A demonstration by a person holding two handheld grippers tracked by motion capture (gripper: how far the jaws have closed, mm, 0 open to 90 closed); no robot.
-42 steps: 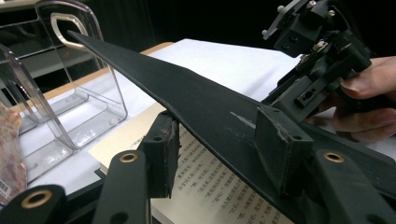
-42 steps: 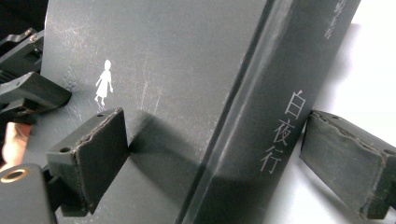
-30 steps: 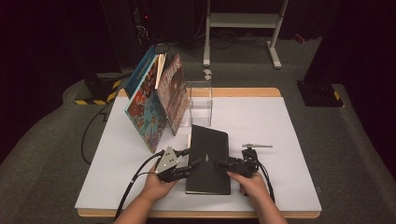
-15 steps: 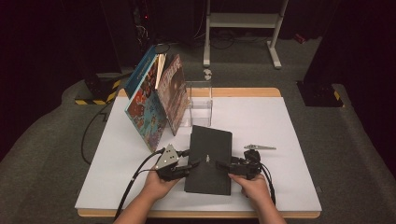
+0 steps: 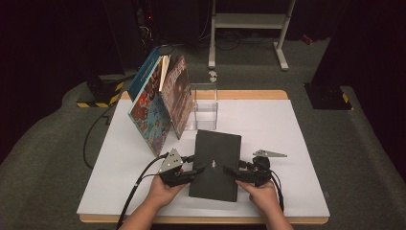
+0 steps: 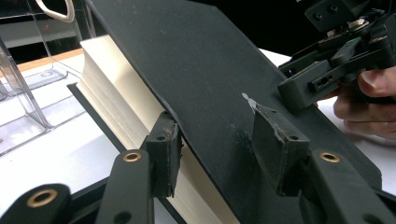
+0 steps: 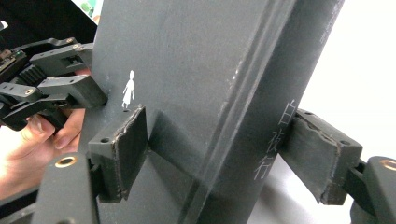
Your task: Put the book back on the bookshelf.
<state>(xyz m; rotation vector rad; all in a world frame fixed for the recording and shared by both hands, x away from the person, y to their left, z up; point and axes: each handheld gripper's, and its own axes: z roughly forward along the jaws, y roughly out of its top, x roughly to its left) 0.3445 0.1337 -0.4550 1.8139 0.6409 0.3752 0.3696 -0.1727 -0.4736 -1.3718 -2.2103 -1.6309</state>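
Both tools, left (image 5: 198,168) and right (image 5: 229,169), apparently grip the black book (image 5: 216,163)

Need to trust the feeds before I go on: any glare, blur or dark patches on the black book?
High view: black book evenly lit, soft, surroundings dark. Left gripper view: cover sharp, near tongs slightly soft. Right gripper view: spine lettering readable, white table overexposed.

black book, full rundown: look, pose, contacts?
The black book is a matte hardcover with cream page edges, a tiny white figure on the cover and pale characters down the spine. It sits near the table's front middle, closed, tilted up, its lower cover near the white top. The left tool straddles the upper cover at the page side; the right tool straddles the spine side. Whether either clamps it is unclear.
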